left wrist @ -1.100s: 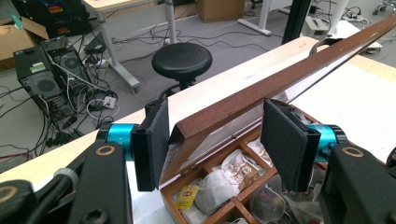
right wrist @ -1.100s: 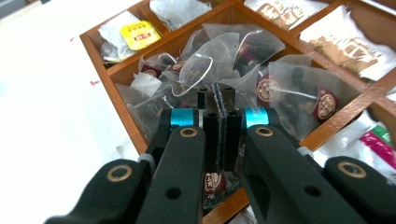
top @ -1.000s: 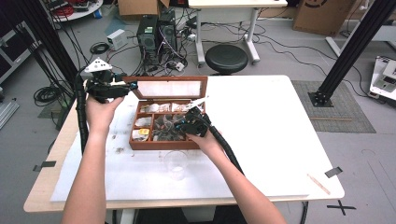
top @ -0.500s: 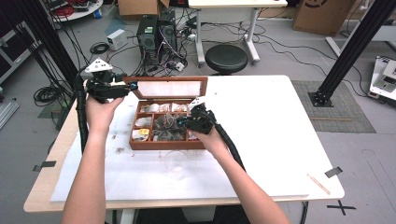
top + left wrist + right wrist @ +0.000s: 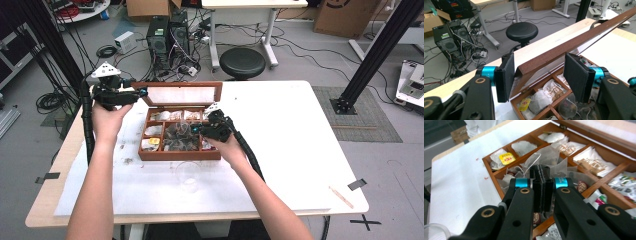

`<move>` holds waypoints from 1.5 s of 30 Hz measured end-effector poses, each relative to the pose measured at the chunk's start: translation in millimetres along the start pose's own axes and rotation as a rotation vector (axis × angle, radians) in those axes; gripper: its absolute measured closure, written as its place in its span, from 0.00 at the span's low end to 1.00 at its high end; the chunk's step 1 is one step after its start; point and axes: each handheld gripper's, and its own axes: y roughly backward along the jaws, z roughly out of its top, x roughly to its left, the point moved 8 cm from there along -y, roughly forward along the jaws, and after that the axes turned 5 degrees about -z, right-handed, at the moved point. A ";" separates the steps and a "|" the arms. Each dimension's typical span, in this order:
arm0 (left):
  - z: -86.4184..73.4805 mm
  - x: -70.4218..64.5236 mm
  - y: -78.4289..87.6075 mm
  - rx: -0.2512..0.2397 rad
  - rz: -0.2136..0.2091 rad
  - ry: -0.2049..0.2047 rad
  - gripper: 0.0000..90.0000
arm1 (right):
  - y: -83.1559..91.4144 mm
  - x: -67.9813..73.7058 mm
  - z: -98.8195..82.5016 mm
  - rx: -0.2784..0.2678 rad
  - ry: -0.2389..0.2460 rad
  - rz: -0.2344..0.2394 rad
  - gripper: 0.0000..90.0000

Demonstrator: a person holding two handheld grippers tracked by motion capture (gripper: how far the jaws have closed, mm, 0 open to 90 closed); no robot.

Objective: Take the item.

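Observation:
A wooden tea box [image 5: 180, 155] stands open at the table's middle, its compartments full of tea bags. Its lid [image 5: 182, 95] leans back. My left gripper [image 5: 140, 93] is at the lid's left corner; in the left gripper view the lid [image 5: 574, 42] runs between the left gripper's [image 5: 540, 72] open jaws, its corner close to the left pad. My right gripper [image 5: 196, 129] hovers low over the middle compartments. In the right gripper view its pads [image 5: 541, 170] are pressed together, and a translucent mesh tea bag [image 5: 549, 155] stands up around the tips, apparently pinched at its edge.
A clear plastic cup [image 5: 189, 176] stands on the white table cover just in front of the box. A yellow-labelled tea bag [image 5: 507, 158] lies in the front left compartment. Beyond the far table edge are a black stool [image 5: 242, 62], computers and cables.
My right gripper has drawn a little to the right over the box, still shut. My left gripper and the lid have stayed put.

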 end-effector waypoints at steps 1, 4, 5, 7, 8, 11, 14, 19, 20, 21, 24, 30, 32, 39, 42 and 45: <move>0.0 0.0 0.0 0.000 0.000 0.000 0.48 | -3.8 1.9 -1.1 0.012 0.004 0.003 1.00; -0.1 0.0 0.1 0.001 0.000 0.000 0.48 | -13.4 6.7 -3.5 0.034 0.017 0.011 1.00; -0.2 0.0 0.2 0.002 -0.001 -0.001 0.48 | -17.0 8.3 -4.6 0.044 0.023 0.011 1.00; -0.3 0.2 0.3 0.003 -0.001 -0.001 0.48 | -23.4 10.2 -7.1 0.066 0.036 0.002 1.00; -0.4 0.2 0.3 0.003 -0.001 0.000 0.48 | -26.0 10.7 -8.5 0.077 0.051 -0.010 0.98; -0.4 0.2 0.2 0.001 -0.002 0.000 0.47 | -29.7 11.9 -12.2 0.109 0.069 -0.026 0.90; -0.7 -0.1 0.4 0.000 -0.003 0.000 0.47 | -30.0 9.2 -14.6 0.123 0.075 -0.061 0.83; -0.7 -0.2 0.5 0.001 -0.003 0.000 0.47 | -30.9 3.3 -20.5 0.165 0.057 -0.086 0.76; -0.7 -0.3 0.5 0.001 -0.003 0.001 0.47 | -32.2 2.4 -22.2 0.177 0.055 -0.092 0.79; -0.9 -0.2 0.8 0.005 -0.002 -0.002 0.47 | -32.9 1.5 -23.8 0.190 0.054 -0.094 0.82; -0.9 -0.2 0.8 0.005 -0.002 -0.003 0.47 | -31.6 1.0 -23.4 0.179 0.070 -0.088 0.97; -0.7 -0.1 0.3 0.003 0.000 -0.002 0.47 | -20.8 2.5 -14.8 0.120 0.085 -0.089 1.00; -0.6 -0.3 0.1 0.002 0.001 -0.002 0.47 | -17.2 2.4 -12.0 0.102 0.086 -0.087 1.00; -0.8 -0.6 0.5 0.008 0.003 -0.003 0.47 | -5.6 4.3 -3.9 0.049 0.089 -0.084 1.00; -0.7 -0.7 0.5 0.008 0.004 -0.003 0.47 | 0.2 4.6 -0.6 0.026 0.088 -0.083 1.00; -0.6 -0.7 0.4 0.010 0.005 -0.003 0.47 | 5.8 6.4 2.5 0.012 0.094 -0.081 1.00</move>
